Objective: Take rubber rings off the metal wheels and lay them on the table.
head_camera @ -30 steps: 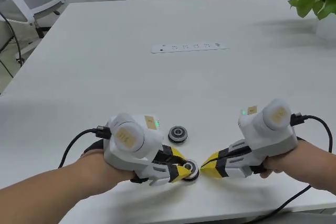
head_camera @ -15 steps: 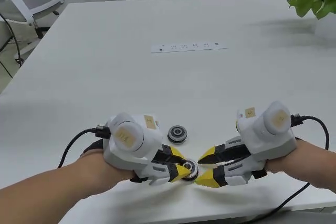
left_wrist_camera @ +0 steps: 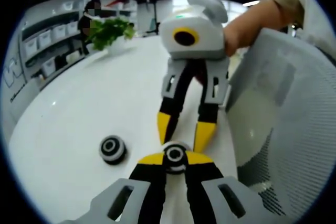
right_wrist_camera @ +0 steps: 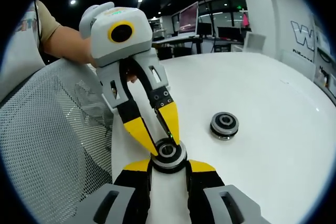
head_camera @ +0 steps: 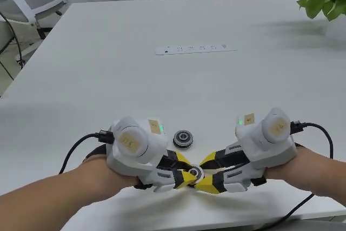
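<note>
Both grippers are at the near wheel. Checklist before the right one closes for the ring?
1. Left gripper shut on the wheel: ok, its tips clamp it from both sides.
2. Right gripper open, with one jaw on each side of that wheel: ok.
3. Right jaws lined up on the rubber ring rather than the metal: cannot tell.
4. Second wheel out of the way: ok, it lies apart from both grippers.
5. Bare table nearby to lay the ring on: ok.
</note>
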Demonstrator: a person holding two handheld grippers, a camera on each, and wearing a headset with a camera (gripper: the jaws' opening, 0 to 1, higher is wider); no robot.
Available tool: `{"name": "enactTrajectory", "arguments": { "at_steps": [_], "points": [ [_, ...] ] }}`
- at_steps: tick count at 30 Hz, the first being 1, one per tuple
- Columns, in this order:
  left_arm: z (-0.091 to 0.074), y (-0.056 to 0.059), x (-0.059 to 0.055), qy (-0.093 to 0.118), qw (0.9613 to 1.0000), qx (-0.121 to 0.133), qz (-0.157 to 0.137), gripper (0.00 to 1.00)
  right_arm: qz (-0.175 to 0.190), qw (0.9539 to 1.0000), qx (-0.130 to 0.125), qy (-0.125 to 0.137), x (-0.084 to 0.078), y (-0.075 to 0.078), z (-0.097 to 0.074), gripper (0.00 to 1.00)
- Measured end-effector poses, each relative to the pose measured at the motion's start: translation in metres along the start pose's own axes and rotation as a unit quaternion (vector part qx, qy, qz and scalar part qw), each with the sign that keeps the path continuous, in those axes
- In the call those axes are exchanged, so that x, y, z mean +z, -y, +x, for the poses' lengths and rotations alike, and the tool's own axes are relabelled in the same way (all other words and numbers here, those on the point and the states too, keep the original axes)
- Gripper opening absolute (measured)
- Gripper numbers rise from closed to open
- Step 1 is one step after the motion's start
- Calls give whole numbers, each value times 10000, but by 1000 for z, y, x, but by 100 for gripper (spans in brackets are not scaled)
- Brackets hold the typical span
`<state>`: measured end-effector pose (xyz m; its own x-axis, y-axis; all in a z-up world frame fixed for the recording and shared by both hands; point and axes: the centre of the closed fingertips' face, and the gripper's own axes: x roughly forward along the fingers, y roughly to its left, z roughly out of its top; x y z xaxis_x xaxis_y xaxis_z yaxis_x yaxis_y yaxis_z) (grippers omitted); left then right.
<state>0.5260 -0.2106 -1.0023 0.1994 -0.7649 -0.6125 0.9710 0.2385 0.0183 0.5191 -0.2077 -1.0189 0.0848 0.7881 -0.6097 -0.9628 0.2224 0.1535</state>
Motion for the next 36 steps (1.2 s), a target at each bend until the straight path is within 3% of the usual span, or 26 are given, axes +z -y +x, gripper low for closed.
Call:
{"name": "enactTrajectory", "arguments": {
  "at_steps": [5,10,26,36],
  "points": [
    [0,0,0,5,10000,9,-6,13,39,10000,-28,-21,-3,1,-4,18],
    [0,-1,0,5,10000,18,-17,13,41,9999,-95,-81,-7,4,-7,7],
    [0,-1,0,-10,10000,38,-27,13,141,9997,-125,-140,-8,5,-6,3],
    [1,-2,0,-42,10000,66,5,13,577,9981,-171,-87,-9,9,-8,0]
  ]
}}
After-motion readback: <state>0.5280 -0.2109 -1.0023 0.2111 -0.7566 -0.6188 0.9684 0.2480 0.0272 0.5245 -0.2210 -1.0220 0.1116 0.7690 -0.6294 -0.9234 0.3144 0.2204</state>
